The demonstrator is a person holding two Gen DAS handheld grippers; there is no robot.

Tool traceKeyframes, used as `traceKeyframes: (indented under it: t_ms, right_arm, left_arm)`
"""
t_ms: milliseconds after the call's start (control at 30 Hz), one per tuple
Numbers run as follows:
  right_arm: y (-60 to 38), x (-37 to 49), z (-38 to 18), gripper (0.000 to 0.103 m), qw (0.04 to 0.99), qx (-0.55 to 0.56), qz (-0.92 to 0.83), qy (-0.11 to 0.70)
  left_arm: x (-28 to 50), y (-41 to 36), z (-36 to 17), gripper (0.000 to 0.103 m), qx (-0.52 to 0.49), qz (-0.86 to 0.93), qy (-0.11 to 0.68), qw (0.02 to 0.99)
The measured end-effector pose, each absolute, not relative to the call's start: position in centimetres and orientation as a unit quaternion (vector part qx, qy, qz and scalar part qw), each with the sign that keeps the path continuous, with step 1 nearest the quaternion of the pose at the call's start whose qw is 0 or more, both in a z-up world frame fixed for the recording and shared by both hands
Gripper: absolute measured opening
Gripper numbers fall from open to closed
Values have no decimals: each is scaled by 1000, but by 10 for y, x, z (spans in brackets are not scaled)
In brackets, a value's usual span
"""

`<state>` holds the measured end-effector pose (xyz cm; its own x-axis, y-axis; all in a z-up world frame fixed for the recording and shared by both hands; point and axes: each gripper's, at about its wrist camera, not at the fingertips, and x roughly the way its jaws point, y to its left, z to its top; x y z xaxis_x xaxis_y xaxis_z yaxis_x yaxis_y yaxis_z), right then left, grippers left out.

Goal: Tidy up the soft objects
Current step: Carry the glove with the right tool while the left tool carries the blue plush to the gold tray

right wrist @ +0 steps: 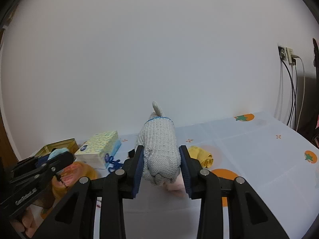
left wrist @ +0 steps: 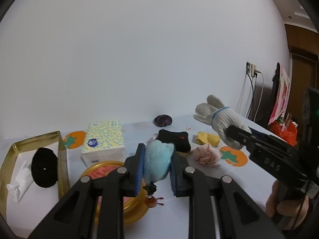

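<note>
My left gripper (left wrist: 156,164) is shut on a light blue plush toy (left wrist: 157,160), held above the table; a dark tuft and a small orange bit hang below it. In the right wrist view my right gripper (right wrist: 161,168) is shut on a rolled white knit glove (right wrist: 159,151) with a blue cuff line. That glove (left wrist: 221,119) shows at the right of the left wrist view, in the right gripper (left wrist: 237,137). On the tablecloth lie a black cloth (left wrist: 175,140), a pink bundle (left wrist: 207,155), a yellow cloth (left wrist: 207,138) and a dark purple ball (left wrist: 163,120).
A gold-rimmed tray (left wrist: 60,155) at the left holds a black pad (left wrist: 44,167) and a white cloth (left wrist: 21,181). A tissue pack (left wrist: 104,141) and a round yellow tin (left wrist: 127,205) stand near it. Cables (right wrist: 293,95) hang from a wall socket at the right.
</note>
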<state>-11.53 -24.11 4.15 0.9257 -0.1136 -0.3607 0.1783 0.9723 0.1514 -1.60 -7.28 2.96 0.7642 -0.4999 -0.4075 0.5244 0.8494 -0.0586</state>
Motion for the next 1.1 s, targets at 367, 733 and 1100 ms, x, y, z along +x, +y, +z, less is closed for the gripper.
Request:
traceKeyframes:
  t_ms: [367, 733, 1100]
  right_arm:
    - [-182, -112, 43, 38, 979, 89, -27, 180]
    - [-90, -82, 41, 38, 977, 78, 62, 189]
    - [-20, -49, 27, 38, 968, 68, 108, 218]
  left_arm:
    - [-8, -23, 42, 21, 15, -235, 192, 953]
    - [13, 51, 41, 21, -3, -157, 203, 966]
    - [31, 118, 26, 20, -10, -64, 241, 968]
